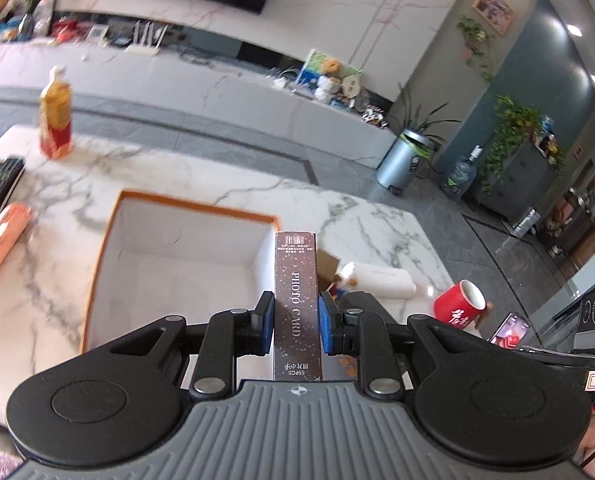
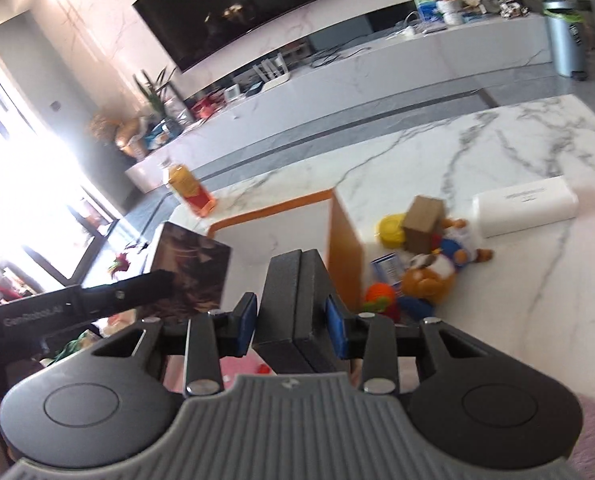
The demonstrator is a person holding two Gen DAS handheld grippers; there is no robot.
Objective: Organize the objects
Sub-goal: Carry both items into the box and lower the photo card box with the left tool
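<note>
Above the marble table [image 1: 377, 216], near its right edge, both tools carry loads toward the orange-rimmed box [image 1: 185, 240] — the placing step, I judge. The left gripper [image 1: 296, 322] clamps a photo card box [image 1: 296, 280]; the right gripper [image 2: 291, 326] pinches a dark grey case [image 2: 297, 300]. Next: lower each inside the walls, then release.

The orange-rimmed box [image 1: 185, 248] lay open-topped with nothing inside it, leaving free room from above. Just right of the box, toys [image 2: 429, 264], a yellow lid [image 2: 391, 230] and a white case [image 2: 525, 206] crowded the marble table [image 1: 225, 176]; left of it lay a pink object [image 1: 1, 244].
</note>
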